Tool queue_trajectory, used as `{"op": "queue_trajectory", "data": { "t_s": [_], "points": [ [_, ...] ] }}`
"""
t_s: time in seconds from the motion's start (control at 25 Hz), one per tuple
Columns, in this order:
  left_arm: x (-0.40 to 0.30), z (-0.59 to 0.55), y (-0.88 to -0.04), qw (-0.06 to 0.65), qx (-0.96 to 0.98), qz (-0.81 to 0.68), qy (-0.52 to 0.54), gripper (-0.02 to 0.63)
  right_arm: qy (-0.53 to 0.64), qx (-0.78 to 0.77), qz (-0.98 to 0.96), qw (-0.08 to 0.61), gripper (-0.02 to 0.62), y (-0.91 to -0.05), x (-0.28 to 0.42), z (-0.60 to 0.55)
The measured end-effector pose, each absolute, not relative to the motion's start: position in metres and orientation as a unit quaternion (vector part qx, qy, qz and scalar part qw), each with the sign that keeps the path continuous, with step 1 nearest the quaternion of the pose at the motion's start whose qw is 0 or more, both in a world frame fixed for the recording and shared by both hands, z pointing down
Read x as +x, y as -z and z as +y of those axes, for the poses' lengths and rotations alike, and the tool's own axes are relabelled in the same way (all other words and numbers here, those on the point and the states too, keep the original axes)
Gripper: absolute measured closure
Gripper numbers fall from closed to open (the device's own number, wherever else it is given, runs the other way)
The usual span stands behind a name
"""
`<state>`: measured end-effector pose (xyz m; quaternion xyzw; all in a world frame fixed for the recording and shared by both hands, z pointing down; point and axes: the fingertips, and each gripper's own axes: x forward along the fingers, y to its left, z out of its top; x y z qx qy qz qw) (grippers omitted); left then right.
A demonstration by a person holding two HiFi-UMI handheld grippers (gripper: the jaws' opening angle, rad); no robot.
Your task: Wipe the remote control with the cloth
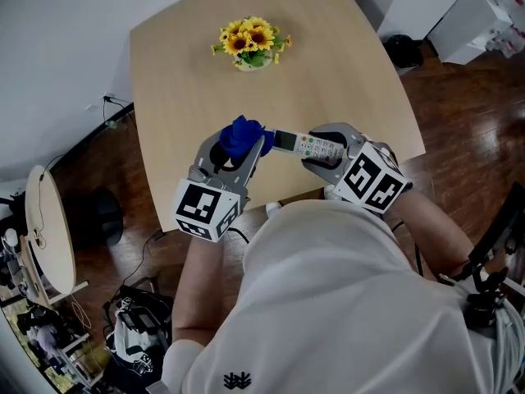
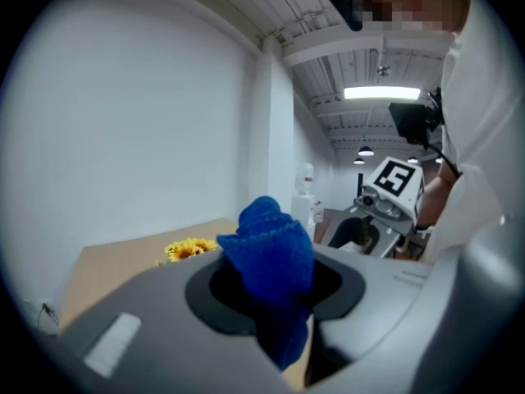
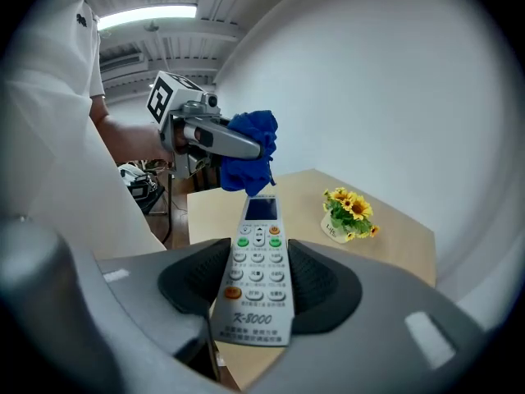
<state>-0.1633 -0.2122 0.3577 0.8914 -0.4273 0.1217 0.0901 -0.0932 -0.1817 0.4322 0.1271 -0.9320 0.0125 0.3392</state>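
Right gripper (image 1: 321,148): clamped on remote control (image 1: 289,141); long axis points left
Left gripper (image 1: 239,153): pinching cloth (image 1: 243,133) (at the remote's screen end)

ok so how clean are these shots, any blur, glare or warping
Head view: sharp, evenly lit, no glare on the remote control. Left gripper view: fisheye-warped with dark corners, the cloth soft-focused, a ceiling light blown out. Right gripper view: same warp, the remote control's print readable.

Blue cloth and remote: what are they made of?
The cloth looks like soft knitted or terry fabric, matte, with a ribbed, fuzzy edge. The remote is likely hard white plastic, smooth, with probably rubbery coloured buttons.
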Motion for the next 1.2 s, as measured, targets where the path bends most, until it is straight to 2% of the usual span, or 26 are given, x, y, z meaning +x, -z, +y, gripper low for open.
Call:
{"op": "queue_trajectory", "data": {
  "t_s": [0.24, 0.52, 0.8, 1.2],
  "points": [
    [-0.118, -0.197, -0.318, 0.102, 0.919, -0.375, -0.064, 0.462, -0.013, 0.120, -0.934, 0.337, 0.377, -0.432, -0.103, -0.179],
    [-0.055, -0.175, -0.336, 0.100, 0.948, -0.294, -0.068, 0.462, 0.005, 0.106, -0.938, 0.330, 0.377, -0.421, -0.120, -0.173],
    [-0.095, -0.189, -0.353, 0.079, 0.930, -0.342, -0.109, 0.462, 0.002, 0.116, -0.937, 0.330, 0.377, -0.424, -0.110, -0.174],
    [-0.178, -0.202, -0.371, 0.104, 0.881, -0.446, -0.116, 0.462, -0.041, 0.167, -0.928, 0.331, 0.377, -0.451, -0.076, -0.196]
  ]
}}
